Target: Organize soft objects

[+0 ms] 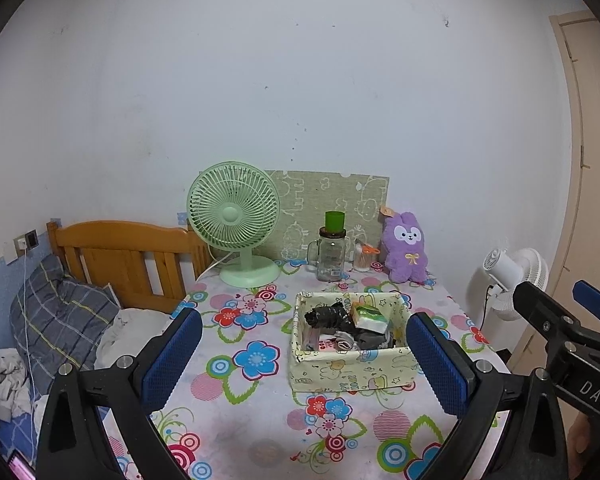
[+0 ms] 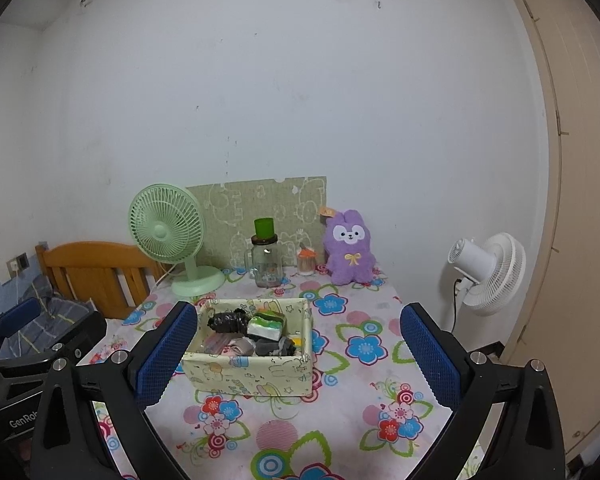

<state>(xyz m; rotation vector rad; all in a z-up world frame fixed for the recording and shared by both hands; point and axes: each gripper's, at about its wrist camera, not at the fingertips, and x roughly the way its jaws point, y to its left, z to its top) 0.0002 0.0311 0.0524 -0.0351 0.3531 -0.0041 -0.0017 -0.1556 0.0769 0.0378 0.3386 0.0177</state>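
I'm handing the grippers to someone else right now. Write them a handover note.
Left gripper: open, empty, held above the table.
Right gripper: open, empty, likewise.
Fabric box sits mid-table, holding a black bundle, a green-and-white pack and grey rolled pieces.
Purple plush stands at the table's back, outside the box.
Done: several soft items are boxed.
Left: probably the plush.
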